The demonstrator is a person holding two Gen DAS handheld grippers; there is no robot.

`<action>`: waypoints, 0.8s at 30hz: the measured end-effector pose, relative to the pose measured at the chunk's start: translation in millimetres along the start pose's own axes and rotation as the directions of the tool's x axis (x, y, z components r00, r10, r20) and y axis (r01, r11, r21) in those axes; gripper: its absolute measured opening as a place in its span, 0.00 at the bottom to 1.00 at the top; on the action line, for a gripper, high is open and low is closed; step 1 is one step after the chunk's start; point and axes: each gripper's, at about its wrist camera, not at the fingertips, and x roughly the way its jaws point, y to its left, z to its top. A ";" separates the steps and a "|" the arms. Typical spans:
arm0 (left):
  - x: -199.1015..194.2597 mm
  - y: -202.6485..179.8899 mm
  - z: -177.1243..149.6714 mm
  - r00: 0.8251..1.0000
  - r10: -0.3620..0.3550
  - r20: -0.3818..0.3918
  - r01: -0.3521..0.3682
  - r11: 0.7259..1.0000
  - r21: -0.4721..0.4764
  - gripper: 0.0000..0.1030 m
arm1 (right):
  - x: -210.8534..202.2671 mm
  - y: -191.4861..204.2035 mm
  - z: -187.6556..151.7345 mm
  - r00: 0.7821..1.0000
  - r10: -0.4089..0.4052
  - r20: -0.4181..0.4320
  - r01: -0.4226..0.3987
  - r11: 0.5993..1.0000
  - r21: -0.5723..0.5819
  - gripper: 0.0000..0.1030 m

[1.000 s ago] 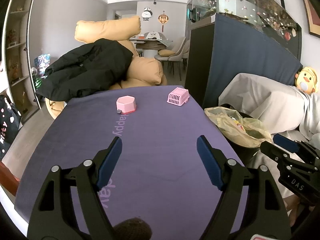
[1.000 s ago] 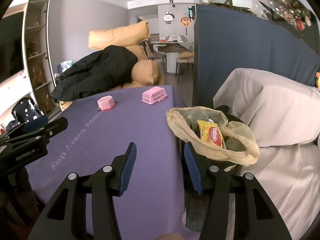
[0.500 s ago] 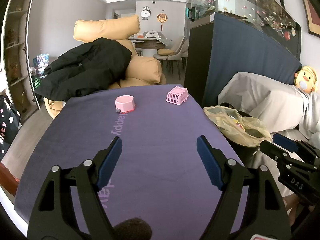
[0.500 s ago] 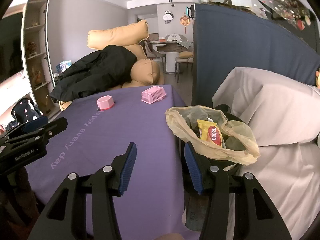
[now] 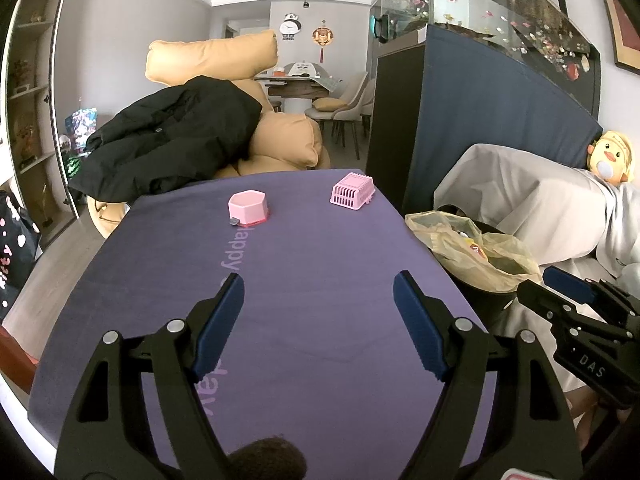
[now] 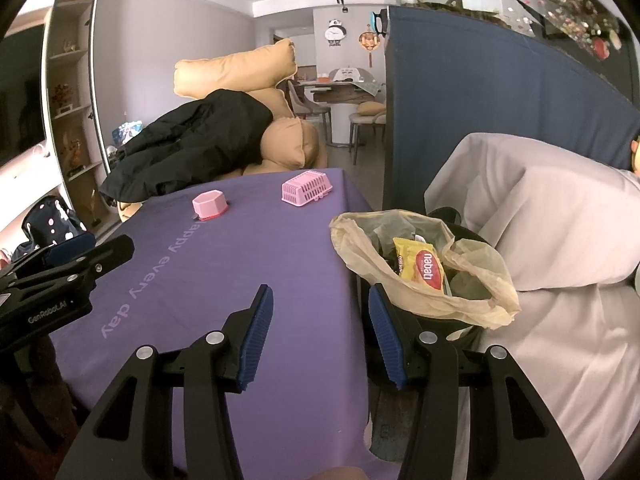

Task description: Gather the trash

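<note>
Nearest you, your left gripper hangs over the purple tablecloth with its blue-padded jaws spread wide and nothing between them, and your right gripper sits at the cloth's right edge with jaws parted a little less, equally empty; neither touches anything, so both look ready to reach rather than carry. Just past your right jaw stands the black bin lined with a yellowish plastic bag, set just beside the table edge, probably so that trash can be dropped straight off the cloth into it. A yellow snack wrapper with a red oval label already lies inside, on top of the other rubbish. No loose litter shows on the near cloth. Toward the far end sit a pink hexagonal box and, well apart on its right, a pink slatted plastic basket, both upright; they look like table fixtures, not trash. Beyond them a black jacket drapes over tan cushions
</note>
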 end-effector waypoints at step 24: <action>3.1 -2.9 -2.5 0.999 -0.029 -0.014 0.029 1.000 0.007 0.71 | -2.5 1.1 -0.1 1.000 -0.023 0.002 0.023 1.000 0.007 0.46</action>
